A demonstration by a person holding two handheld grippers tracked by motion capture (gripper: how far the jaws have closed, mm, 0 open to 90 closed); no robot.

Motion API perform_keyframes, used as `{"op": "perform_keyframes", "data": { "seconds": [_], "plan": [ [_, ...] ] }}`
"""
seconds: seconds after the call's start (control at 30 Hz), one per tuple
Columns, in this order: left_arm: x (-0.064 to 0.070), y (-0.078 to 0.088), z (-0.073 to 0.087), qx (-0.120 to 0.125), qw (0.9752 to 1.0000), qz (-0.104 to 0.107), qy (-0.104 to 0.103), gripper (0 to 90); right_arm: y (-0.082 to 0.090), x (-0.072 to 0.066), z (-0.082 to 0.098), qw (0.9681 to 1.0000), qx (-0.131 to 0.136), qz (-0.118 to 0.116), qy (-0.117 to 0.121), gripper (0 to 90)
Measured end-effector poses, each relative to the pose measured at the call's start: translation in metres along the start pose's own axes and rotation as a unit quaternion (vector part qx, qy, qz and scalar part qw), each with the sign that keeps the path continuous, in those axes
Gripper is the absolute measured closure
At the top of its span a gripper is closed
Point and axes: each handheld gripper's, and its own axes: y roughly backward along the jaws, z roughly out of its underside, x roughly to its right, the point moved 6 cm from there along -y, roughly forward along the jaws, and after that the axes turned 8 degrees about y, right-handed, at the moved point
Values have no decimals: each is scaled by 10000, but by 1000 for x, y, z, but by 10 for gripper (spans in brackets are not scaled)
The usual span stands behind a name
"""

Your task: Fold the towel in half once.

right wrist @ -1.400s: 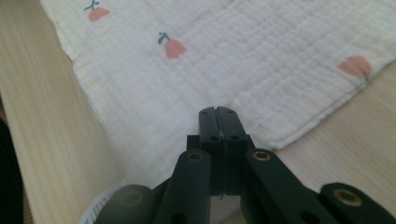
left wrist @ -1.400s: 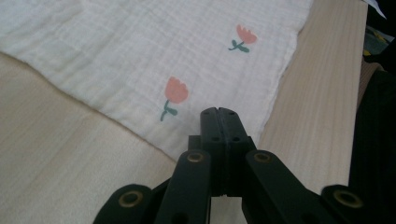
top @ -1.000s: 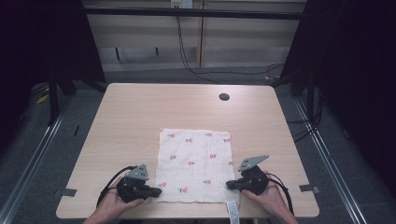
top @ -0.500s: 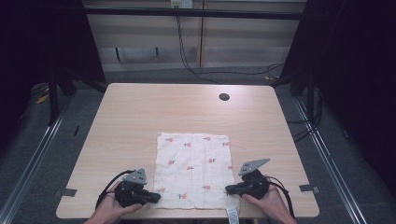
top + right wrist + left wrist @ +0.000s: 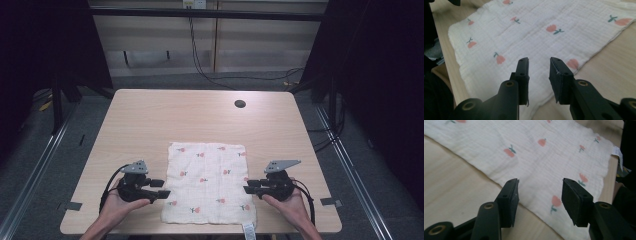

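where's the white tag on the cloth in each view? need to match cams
High view: the tag hangs off the cloth's near edge, bottom centre, toward the right gripper.
Left gripper view: far right, at the cloth's corner.
Right gripper view: I cannot make it out.
Shared landmark: the cloth's red flower print.

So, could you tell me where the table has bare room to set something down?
The widest bare patch of the table runs from the flower-print cloth back to the far edge, broken by a small round hole. Bare strips flank the cloth. The near edge is crowded: the left gripper and right gripper, both open, sit at the cloth's sides.
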Motion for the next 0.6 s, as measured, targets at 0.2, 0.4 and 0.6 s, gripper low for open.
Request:
{"op": "perform_keyframes", "data": {
  "seconds": [0.2,0.4,0.6],
  "plan": [
    [-17,7,-7,101,9996,-236,146,447,-2,14,-7,9999,10,97,-47,610],
    [-26,11,-26,237,9992,-326,81,476,-3,30,-27,9997,123,201,-17,564],
    [-37,9,-42,401,9983,-404,138,486,-11,47,-43,9995,60,305,-18,564]
  ]
}}
